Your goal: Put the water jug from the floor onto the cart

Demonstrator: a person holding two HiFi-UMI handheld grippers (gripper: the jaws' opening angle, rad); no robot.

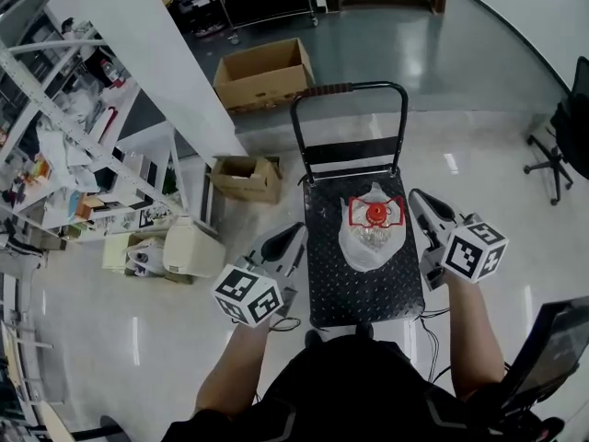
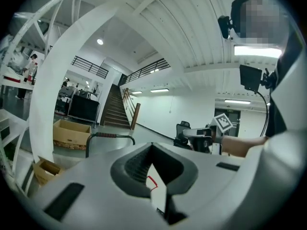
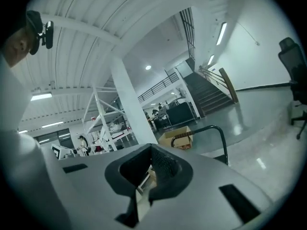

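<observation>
The water jug (image 1: 371, 228), clear with a red cap and red carry handle, stands on the black checker-plate deck of the cart (image 1: 331, 288). The cart's tall push handle (image 1: 350, 88) is at the far end. My left gripper (image 1: 296, 231) hangs in the air beside the cart's left edge, shut and empty. On the cart's right side my right gripper (image 1: 416, 194) is also shut with nothing in it. Neither touches the jug. In the left gripper view the left gripper (image 2: 152, 146) shows its jaws meeting. The right gripper view shows the right gripper (image 3: 152, 150) the same way.
A large open cardboard box (image 1: 262, 72) lies beyond the cart, and a smaller one (image 1: 247, 178) sits to its left. A white pillar (image 1: 156, 53) and cluttered shelving (image 1: 64, 136) fill the left. A beige device (image 1: 189, 247) rests on the floor. An office chair (image 1: 561, 136) stands at right.
</observation>
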